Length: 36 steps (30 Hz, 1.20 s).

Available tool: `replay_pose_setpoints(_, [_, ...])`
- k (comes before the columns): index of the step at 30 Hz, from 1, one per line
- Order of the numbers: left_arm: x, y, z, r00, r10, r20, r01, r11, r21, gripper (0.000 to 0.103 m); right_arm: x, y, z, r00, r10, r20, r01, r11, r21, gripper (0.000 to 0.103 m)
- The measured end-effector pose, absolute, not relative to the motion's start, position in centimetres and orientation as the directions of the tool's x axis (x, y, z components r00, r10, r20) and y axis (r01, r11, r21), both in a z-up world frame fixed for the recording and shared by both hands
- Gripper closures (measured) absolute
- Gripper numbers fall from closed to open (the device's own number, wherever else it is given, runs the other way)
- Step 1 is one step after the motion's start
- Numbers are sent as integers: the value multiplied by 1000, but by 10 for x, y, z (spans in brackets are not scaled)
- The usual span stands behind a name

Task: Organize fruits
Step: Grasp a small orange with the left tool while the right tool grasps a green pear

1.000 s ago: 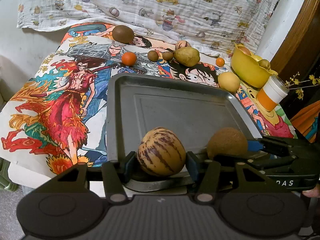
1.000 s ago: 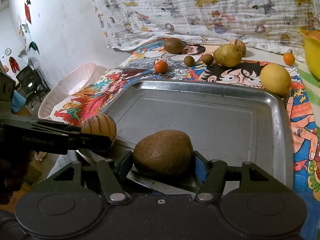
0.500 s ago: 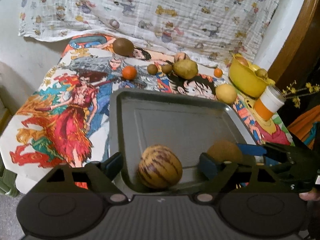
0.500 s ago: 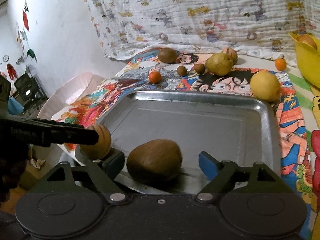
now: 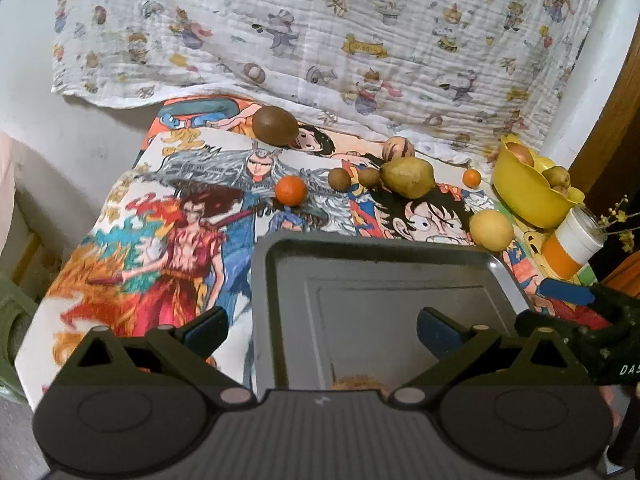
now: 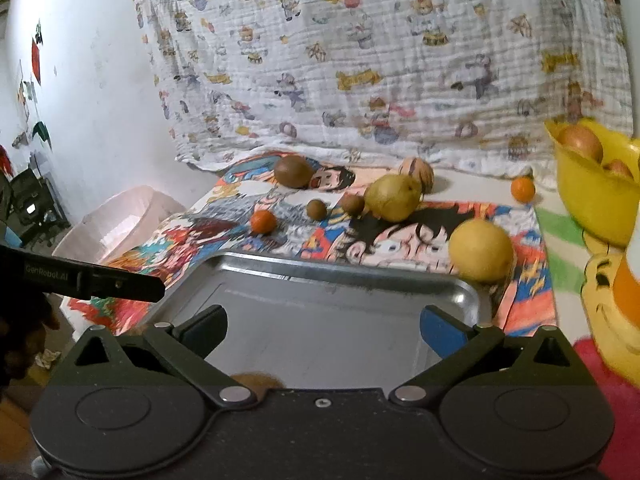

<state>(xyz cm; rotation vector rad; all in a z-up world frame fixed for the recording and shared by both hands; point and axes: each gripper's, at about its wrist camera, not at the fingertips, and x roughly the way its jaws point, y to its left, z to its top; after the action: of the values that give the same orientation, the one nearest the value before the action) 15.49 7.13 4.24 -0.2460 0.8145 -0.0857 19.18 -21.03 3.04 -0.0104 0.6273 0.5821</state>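
Note:
My left gripper (image 5: 322, 326) hangs over the near end of the metal tray (image 5: 360, 245), its jaws opening wide with nothing between them. Only the top of the striped fruit (image 5: 360, 382) shows under its body. My right gripper (image 6: 324, 325) is also opening over the tray (image 6: 320, 270), nothing between its pads, and a sliver of the brown kiwi (image 6: 256, 380) peeks out below it. On the cartoon cloth beyond lie a big kiwi (image 5: 275, 126), a tangerine (image 5: 291, 190), a pear (image 5: 408, 176) and a yellow round fruit (image 5: 491, 230).
A yellow bowl (image 5: 532, 196) holding fruit and an orange-and-white cup (image 5: 572, 246) stand at the right. Two small brown fruits (image 5: 339, 179), a second striped fruit (image 5: 398, 149) and a small orange (image 5: 472, 178) lie near the pear. A printed sheet hangs behind.
Both grippers let go of their fruits at the tray's near end, spread their jaws wide and drew back and up. The two fruits have dropped almost out of view.

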Motion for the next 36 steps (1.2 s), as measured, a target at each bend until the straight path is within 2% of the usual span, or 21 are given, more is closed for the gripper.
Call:
replay_pose_setpoints(15, [226, 85, 43, 687, -148, -711, 12, 981, -192, 1, 281, -183, 54, 688, 438, -578, -534, 846, 4, 1])
replay_pose_setpoints(20, [251, 86, 35, 682, -143, -717, 15, 983, -182, 1, 314, -166, 49, 691, 405, -599, -567, 818, -100, 1])
replay_pose_setpoints(36, [302, 84, -2, 662, -130, -738, -6, 984, -179, 2, 393, -126, 8, 631, 354, -690, -619, 765, -174, 3])
